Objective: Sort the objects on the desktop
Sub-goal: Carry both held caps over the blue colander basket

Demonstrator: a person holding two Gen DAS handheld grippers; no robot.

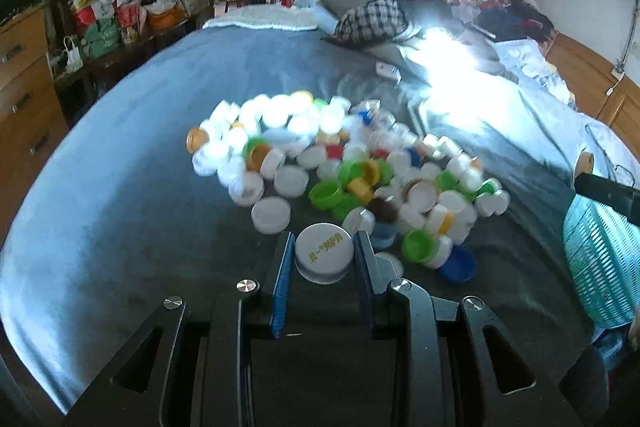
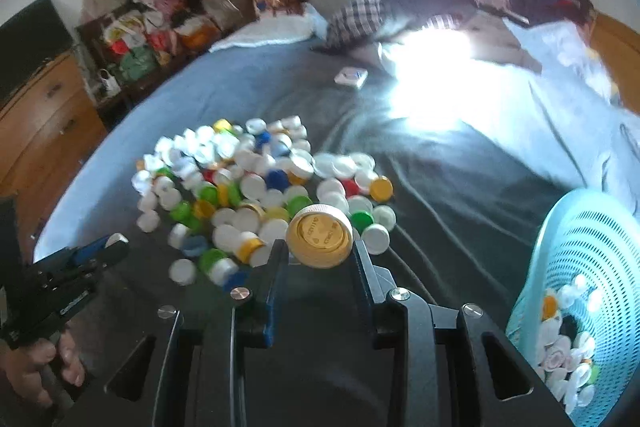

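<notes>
A pile of bottle caps (image 1: 340, 167), mostly white with green, yellow, blue and red ones, lies on a grey-blue bed cover (image 1: 120, 187); it also shows in the right wrist view (image 2: 256, 187). My left gripper (image 1: 324, 255) is shut on a large white cap (image 1: 324, 253) with yellow lettering, at the pile's near edge. My right gripper (image 2: 320, 247) is shut on a gold-rimmed cap (image 2: 320, 237), held above the pile's near right side. The left gripper also shows in the right wrist view (image 2: 100, 247).
A turquoise perforated basket (image 2: 592, 267) with several caps inside stands on the bed at the right; it also shows in the left wrist view (image 1: 600, 267). A small white box (image 2: 351, 77) lies farther up the bed. Pillows and clothes lie at the head, a wooden dresser (image 1: 24, 99) stands left.
</notes>
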